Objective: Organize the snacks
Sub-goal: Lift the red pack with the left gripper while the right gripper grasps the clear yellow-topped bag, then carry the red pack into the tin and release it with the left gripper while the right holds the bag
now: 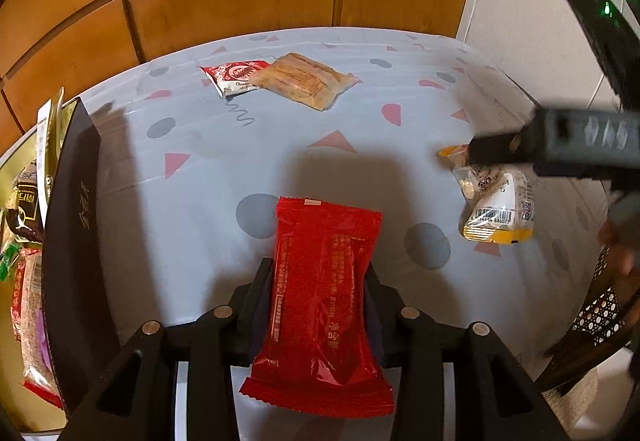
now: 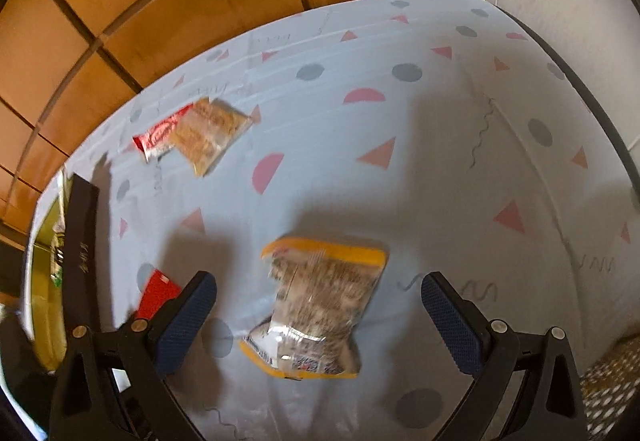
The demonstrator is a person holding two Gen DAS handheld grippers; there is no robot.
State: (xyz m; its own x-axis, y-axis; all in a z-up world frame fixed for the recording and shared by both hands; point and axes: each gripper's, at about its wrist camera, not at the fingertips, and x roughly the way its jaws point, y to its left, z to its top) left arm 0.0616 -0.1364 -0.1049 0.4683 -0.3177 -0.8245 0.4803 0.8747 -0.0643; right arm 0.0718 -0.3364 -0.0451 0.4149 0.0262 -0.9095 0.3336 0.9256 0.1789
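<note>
1. Left gripper (image 1: 320, 281): its jaws sit on either side of a red packet (image 1: 320, 305) at the bottom centre of the left view; whether the pads press on it I cannot tell.
2. Right gripper (image 2: 318, 305): jaws spread wide, a yellow-edged packet (image 2: 320, 305) lying on the cloth between them, touched by neither pad.
3. The same packet shows at the right of the left view, under the right gripper's dark finger.
4. Table (image 1: 200, 177): pale cloth with grey dots and pink triangles.
5. Upper centre of the left view: a tan packet (image 1: 304, 79) overlapping a red-and-white sachet (image 1: 232, 75).
6. Left edge: a dark box (image 1: 74, 221) with more snacks inside.
</note>
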